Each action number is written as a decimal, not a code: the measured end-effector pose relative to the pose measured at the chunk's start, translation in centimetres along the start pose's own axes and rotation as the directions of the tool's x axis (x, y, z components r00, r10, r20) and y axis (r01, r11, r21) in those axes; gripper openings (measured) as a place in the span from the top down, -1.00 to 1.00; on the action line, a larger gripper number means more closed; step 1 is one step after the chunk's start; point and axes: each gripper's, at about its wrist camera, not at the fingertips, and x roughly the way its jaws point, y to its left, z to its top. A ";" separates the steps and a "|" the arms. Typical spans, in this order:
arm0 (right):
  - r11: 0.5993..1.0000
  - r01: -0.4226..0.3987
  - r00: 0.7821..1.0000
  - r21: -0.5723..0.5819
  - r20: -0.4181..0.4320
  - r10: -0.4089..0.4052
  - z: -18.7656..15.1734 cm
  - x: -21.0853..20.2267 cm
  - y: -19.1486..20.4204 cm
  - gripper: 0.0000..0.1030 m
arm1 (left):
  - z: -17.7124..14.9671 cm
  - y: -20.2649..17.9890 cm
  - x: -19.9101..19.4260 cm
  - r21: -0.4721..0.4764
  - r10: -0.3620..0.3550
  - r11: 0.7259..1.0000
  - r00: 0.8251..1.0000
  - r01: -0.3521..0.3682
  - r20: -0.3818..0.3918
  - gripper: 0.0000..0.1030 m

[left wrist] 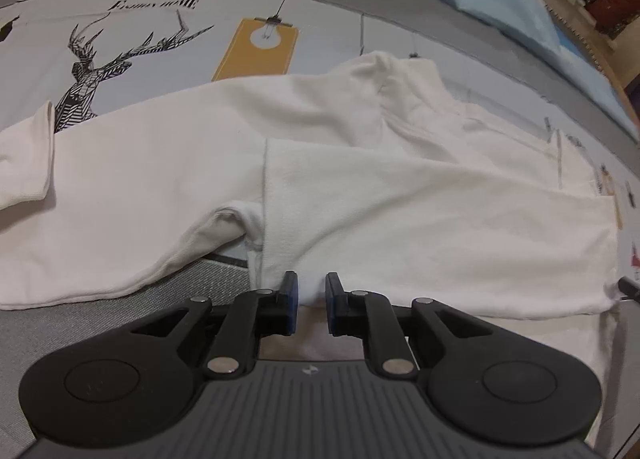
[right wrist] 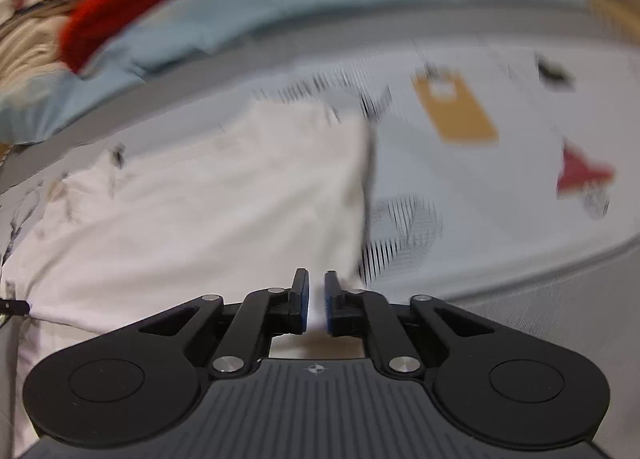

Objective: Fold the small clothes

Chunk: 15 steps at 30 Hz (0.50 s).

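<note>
Mid-fold. Left hand-held gripper (left wrist: 311, 305) and right hand-held gripper (right wrist: 316, 305) both clamped on hem of white garment (left wrist: 360, 179) at bed (left wrist: 224, 283) near edge. Next: carry hem toward collar, both level.

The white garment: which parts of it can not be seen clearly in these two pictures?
- Left wrist view: the white garment's near hem, hidden behind the left claw.
- Same view: its left sleeve, cut by the picture edge.
- Right wrist view: its surface, blurred by motion.
</note>
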 end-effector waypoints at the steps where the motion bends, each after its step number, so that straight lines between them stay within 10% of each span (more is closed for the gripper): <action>1: 0.999 0.036 0.998 -0.024 -0.056 -0.038 -0.5 0.9 0.2 0.81 | -0.1 0.1 0.2 -0.004 -0.001 1.000 1.000 0.001 -0.010 0.69; 6: 0.990 0.140 0.989 0.031 -0.055 -0.138 0.4 -1.2 2.7 0.80 | -0.2 0.4 -0.5 -0.011 -0.023 1.000 1.000 0.023 -0.015 0.67; 13: 0.998 -0.010 0.973 0.066 0.231 -0.005 2.1 -9.9 11.4 0.21 | 1.2 3.3 -4.6 -0.073 -0.003 0.997 0.983 0.017 0.183 0.65; 15: 0.996 -0.069 0.960 0.051 0.276 0.052 1.2 -9.9 13.3 0.19 | 1.4 5.6 -5.3 -0.157 0.040 0.988 0.972 -0.003 0.233 0.39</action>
